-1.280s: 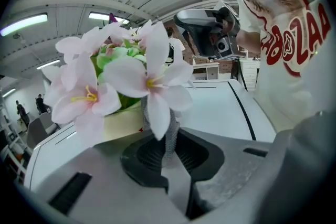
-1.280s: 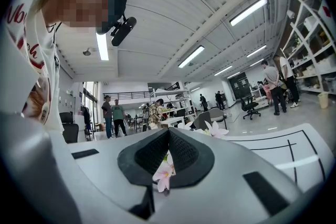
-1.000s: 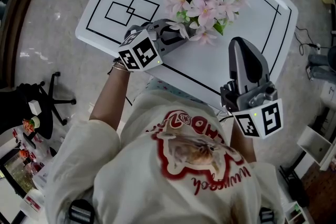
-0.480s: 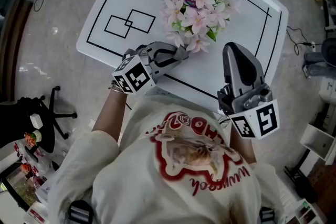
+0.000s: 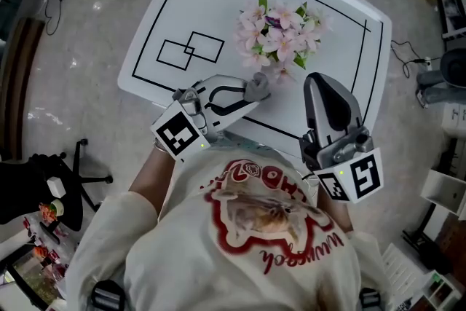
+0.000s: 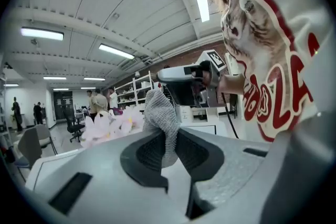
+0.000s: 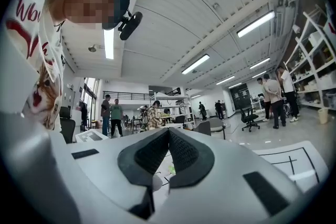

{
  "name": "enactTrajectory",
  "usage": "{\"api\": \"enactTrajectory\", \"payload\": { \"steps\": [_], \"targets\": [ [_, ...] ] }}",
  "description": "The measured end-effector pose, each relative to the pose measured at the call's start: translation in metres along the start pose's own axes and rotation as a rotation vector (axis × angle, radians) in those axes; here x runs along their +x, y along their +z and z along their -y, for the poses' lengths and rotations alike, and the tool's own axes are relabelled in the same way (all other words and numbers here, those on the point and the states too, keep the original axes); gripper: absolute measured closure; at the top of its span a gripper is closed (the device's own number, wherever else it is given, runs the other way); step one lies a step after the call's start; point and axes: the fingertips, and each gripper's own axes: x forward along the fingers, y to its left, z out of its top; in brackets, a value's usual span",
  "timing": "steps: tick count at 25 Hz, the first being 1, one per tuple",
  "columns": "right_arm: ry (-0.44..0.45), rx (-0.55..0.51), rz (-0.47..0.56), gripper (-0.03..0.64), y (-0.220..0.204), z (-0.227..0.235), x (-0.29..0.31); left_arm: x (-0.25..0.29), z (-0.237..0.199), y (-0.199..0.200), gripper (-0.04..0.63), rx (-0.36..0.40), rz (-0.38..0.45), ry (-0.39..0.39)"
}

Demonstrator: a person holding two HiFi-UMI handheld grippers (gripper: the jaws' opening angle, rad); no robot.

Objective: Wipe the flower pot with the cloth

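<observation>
1. Over the near edge of the tabletop, your left gripper is clamped on the grey cloth. A wad of it bulges out past the tips, pinched between the pads.
2. Your right gripper hangs by the near right edge with its jaws pressed together and nothing between them.
3. The pink flowers stand right of the tabletop's middle, just beyond the cloth and not touching it. The flower pot is hidden under the blossoms from above, and neither gripper view shows it.
4. I'd call this the approach: you have the cloth in hand and are lining it up with the plant. No wiping contact has been made yet.
5. The next move probably calls for a low line in. Bring the cloth down beneath the petals to the pot's side wall, press lightly, then sweep around it.
6. Watch the blossoms, because a high approach would likely brush them or tip the pot. Your right gripper is free to steady it.
</observation>
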Motion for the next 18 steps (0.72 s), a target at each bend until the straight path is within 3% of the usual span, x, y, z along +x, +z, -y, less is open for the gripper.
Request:
{"api": "enactTrajectory", "payload": {
  "steps": [4, 10, 12, 18],
  "targets": [
    [-0.008, -0.056, 0.008, 0.618, 0.012, -0.013, 0.009, -0.012, -0.02, 0.033, 0.549, 0.068, 0.055, 0.031],
    [0.035, -0.083, -0.023, 0.61, 0.019, -0.034, 0.029, -0.025, -0.051, 0.068, 0.549, 0.105, 0.098, 0.063],
    [0.045, -0.076, -0.033, 0.469, 0.017, -0.041, 0.036, -0.025, -0.058, 0.076, 0.549, 0.125, 0.097, 0.067],
    [0.051, -0.088, -0.049, 0.44, 0.02, -0.047, 0.052, -0.018, -0.066, 0.088, 0.549, 0.149, 0.137, 0.047]
  ]
}}
